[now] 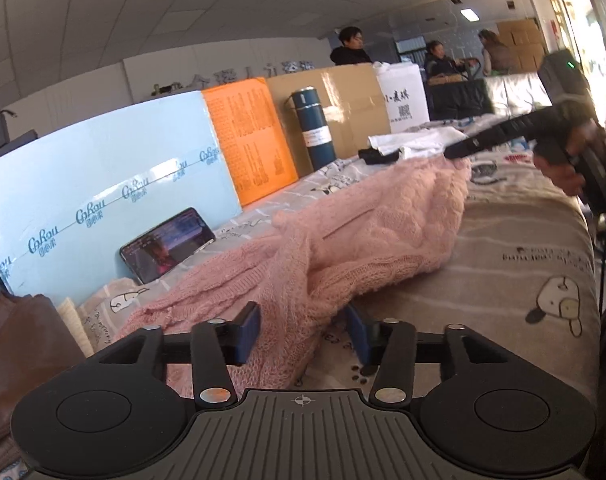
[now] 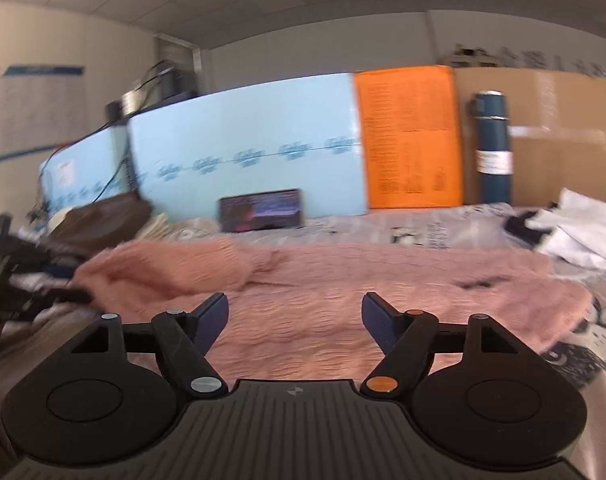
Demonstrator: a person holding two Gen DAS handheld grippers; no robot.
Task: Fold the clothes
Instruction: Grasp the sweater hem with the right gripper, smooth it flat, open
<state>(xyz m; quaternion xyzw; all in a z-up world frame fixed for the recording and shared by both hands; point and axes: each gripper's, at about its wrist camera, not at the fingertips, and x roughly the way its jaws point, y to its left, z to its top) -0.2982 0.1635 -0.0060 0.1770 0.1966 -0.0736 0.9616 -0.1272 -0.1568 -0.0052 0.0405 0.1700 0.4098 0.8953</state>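
A pink knitted sweater (image 1: 367, 228) lies rumpled on a bed sheet printed with cartoon animals (image 1: 535, 264). My left gripper (image 1: 303, 336) is open, its blue pads either side of a fold of the sweater's near edge. My right gripper shows in the left wrist view at the sweater's far end (image 1: 459, 152), held by a hand. In the right wrist view the right gripper (image 2: 295, 316) is open just above the sweater (image 2: 343, 280), which spreads flat across the bed. That view is blurred. The left gripper (image 2: 43, 284) shows there at the sweater's left end.
A phone (image 1: 169, 242) leans on a light blue board (image 1: 103, 184). An orange box (image 1: 247, 140), a cardboard box (image 1: 343, 96) and a dark blue flask (image 1: 313, 128) stand behind. White and black clothes (image 1: 407, 144) lie beyond the sweater. Brown clothes (image 1: 19, 344) are piled left.
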